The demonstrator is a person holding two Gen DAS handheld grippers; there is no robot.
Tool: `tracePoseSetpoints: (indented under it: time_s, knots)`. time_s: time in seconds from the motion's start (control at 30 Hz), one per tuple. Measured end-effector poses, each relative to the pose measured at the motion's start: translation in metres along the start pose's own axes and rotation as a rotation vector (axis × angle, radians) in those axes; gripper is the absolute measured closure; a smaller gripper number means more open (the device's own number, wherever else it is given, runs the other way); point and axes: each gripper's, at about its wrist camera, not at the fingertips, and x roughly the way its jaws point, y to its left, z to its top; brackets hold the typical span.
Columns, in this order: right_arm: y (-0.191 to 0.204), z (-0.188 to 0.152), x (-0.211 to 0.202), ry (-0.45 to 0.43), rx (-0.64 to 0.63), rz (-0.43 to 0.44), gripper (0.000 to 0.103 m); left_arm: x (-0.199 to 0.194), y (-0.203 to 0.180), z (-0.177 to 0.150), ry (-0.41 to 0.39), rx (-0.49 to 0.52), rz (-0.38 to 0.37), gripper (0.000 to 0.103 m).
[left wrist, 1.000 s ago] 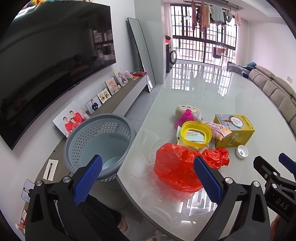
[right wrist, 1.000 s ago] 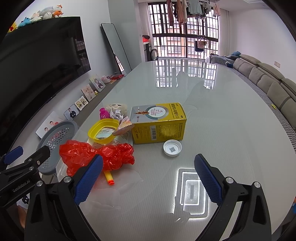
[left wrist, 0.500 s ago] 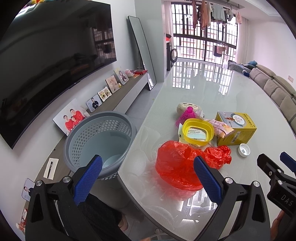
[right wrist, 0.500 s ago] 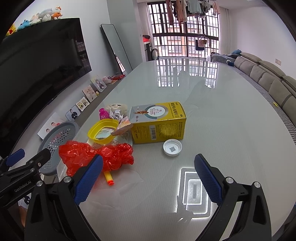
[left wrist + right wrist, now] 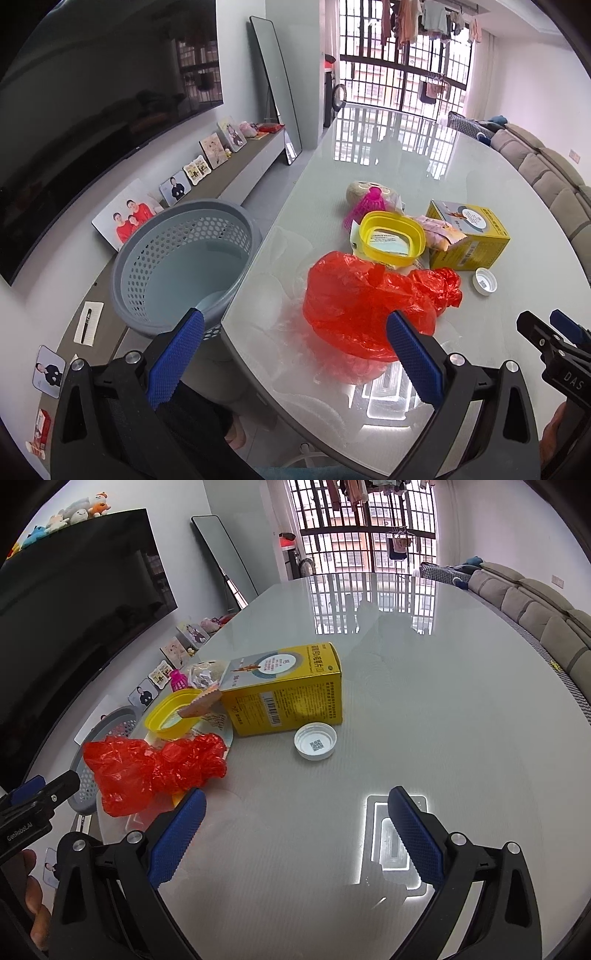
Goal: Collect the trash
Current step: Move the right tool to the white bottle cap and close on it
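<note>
A crumpled red plastic bag [image 5: 365, 302] [image 5: 151, 768] lies near the table's near left edge. Behind it sit a yellow lid ring [image 5: 391, 238] [image 5: 177, 716], a snack wrapper [image 5: 439, 234], a yellow carton [image 5: 467, 236] [image 5: 286, 694], a white bottle cap [image 5: 485, 281] [image 5: 316, 741] and a pink shuttlecock [image 5: 365, 205]. A grey perforated basket [image 5: 184, 258] stands left of the table, below its edge. My left gripper [image 5: 295, 332] is open, just short of the red bag. My right gripper [image 5: 295, 812] is open over bare glass, in front of the cap.
The glass table [image 5: 424, 664] stretches far back toward a barred window. A TV [image 5: 92, 110], photo frames [image 5: 177, 188] and a leaning mirror [image 5: 277, 92] line the left wall. A grey sofa [image 5: 535, 613] runs along the right side. Clear plastic film [image 5: 280, 295] lies by the bag.
Both grippers have edged forward toward the trash pile, so the bag, carton and cap look closer. Both stay open and nothing on the table has moved.
</note>
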Motion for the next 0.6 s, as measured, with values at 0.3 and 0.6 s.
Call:
tracePoseSetpoints:
  time_s: [0.3, 0.6]
  knots:
    - [-0.011, 0.014, 0.040, 0.066, -0.044, -0.013, 0.009, 0.004, -0.009, 0.003, -0.005, 0.015, -0.011, 0.006]
    - [-0.020, 0.032, 0.091, 0.142, -0.064, -0.047, 0.009, 0.010, -0.012, 0.007, -0.003, 0.020, -0.020, 0.006]
